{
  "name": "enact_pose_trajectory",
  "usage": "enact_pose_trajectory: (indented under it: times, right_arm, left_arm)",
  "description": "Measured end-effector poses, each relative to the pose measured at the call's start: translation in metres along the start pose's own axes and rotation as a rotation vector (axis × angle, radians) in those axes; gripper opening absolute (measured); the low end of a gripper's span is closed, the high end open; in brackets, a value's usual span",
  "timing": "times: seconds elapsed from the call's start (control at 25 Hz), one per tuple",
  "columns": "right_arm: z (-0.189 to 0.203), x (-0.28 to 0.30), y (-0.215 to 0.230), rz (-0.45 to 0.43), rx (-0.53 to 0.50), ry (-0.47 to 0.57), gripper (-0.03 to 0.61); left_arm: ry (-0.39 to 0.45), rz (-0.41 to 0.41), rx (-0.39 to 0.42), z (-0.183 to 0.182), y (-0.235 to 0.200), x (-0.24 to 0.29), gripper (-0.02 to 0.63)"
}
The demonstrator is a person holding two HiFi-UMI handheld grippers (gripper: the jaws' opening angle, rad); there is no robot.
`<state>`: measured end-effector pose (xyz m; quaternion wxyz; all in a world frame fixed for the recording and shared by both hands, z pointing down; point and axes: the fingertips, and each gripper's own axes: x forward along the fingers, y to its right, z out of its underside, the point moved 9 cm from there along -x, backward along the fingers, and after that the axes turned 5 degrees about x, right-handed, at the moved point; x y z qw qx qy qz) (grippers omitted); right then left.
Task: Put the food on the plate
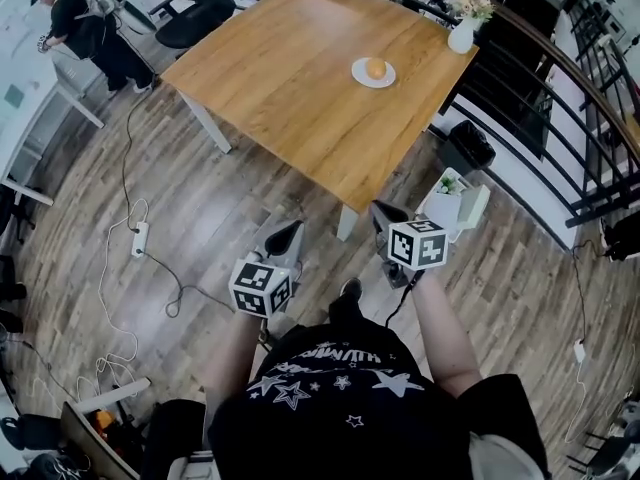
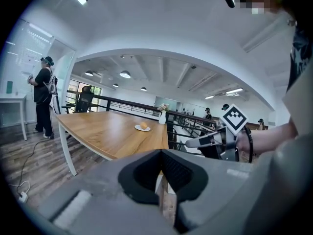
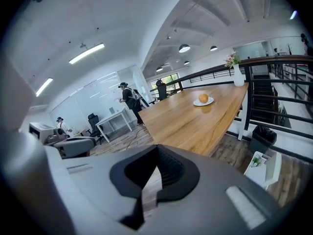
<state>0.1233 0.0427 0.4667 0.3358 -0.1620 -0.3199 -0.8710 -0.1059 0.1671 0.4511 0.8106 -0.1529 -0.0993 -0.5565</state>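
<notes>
One wooden table (image 1: 290, 88) bears one plate (image 1: 358, 72) holding one orange (image 1: 376, 67); left tool (image 1: 290, 231) and right tool (image 1: 381, 211) both closed, empty.

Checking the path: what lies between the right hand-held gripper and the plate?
Only a strip of floor, then bare table: nothing stands between the right hand-held gripper and the plate, as the head view shows.

Wood-plank floor (image 1: 200, 218), wooden table (image 1: 290, 78), black railing (image 3: 215, 73), ceiling strip lights (image 3: 86, 53)
</notes>
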Motion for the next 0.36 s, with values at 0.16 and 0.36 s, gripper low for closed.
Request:
enact_pose_trajectory:
  times: [0.16, 0.36]
  right_arm:
    - [0.016, -0.023, -0.020, 0.013, -0.004, 0.026, 0.002]
    - [0.040, -0.048, -0.038, 0.033, 0.013, 0.036, 0.002]
  left_arm:
    - [0.009, 0.011, 0.004, 0.009, 0.010, -0.027, 0.002]
    - [0.013, 0.020, 0.002, 0.020, 0.024, -0.061, 0.002]
